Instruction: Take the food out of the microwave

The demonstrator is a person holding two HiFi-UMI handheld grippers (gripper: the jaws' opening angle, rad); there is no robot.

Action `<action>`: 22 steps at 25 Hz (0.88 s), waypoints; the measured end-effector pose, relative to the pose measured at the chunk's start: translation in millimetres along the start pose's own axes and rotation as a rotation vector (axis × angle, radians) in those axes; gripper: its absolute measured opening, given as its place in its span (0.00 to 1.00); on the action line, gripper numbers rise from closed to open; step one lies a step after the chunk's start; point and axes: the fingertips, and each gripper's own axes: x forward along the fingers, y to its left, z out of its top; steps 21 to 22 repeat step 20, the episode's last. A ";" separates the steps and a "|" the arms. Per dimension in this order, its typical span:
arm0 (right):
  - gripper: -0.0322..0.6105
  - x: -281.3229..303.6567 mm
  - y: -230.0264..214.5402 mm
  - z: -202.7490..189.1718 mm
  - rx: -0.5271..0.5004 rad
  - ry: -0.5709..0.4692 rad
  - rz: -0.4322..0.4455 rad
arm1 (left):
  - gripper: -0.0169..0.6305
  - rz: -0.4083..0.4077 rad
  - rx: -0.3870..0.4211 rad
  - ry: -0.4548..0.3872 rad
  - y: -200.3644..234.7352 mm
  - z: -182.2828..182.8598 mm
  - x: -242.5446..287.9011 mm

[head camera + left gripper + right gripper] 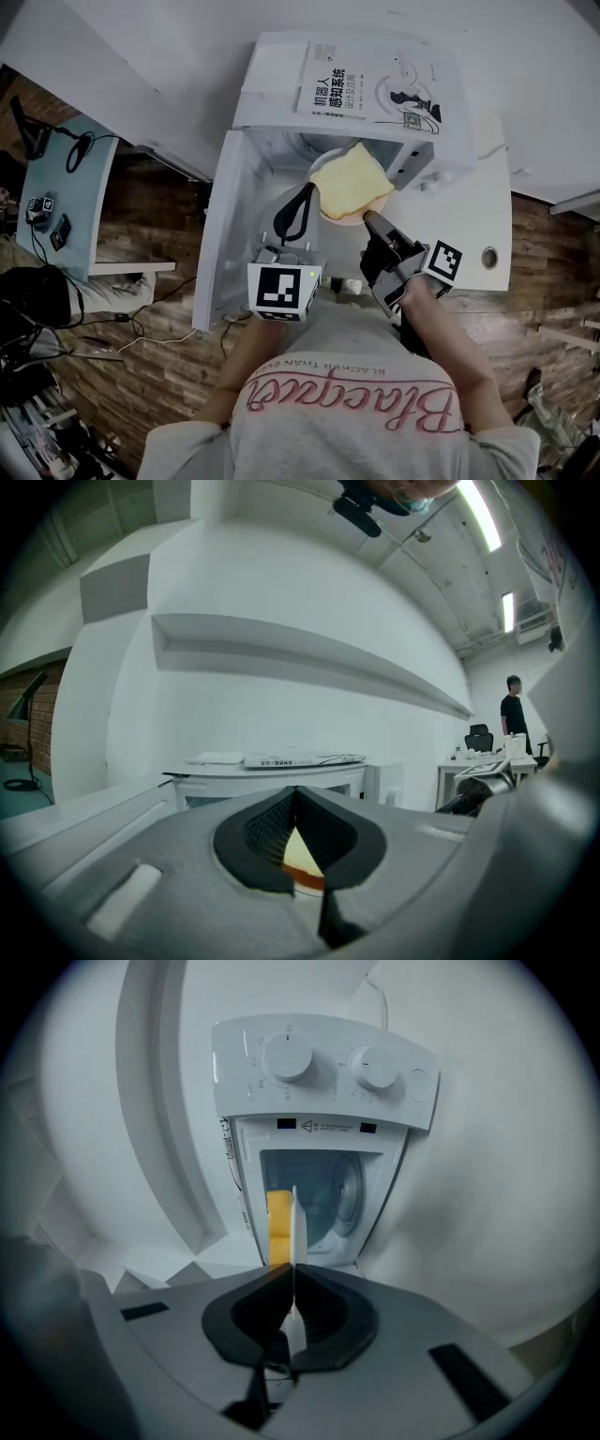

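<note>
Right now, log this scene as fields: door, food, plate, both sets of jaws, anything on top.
door: open, swung left in the head view
food: yellow slab on the plate, at the microwave mouth
plate: white, gripped by its rim
right gripper: jaws shut on the plate
left gripper: jaws shut, tips at the plate's left rim; contact unclear
book: on the microwave

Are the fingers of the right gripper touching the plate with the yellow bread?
Touching. The right gripper view shows the fingers of the right gripper closed on the rim of the white plate, seen edge-on between them with no gap.
</note>
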 end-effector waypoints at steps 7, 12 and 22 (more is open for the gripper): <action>0.08 0.6 1.6 0.0 -0.004 -0.004 0.010 | 0.04 -0.013 0.002 -0.001 -3.9 0.4 1.5; 0.08 -0.2 -0.2 0.5 0.000 -0.008 0.003 | 0.04 -0.022 0.005 -0.004 -8.7 1.1 3.3; 0.08 5.7 -2.5 1.2 -0.006 -0.007 -0.002 | 0.04 -0.025 0.003 -0.016 -10.7 4.9 4.9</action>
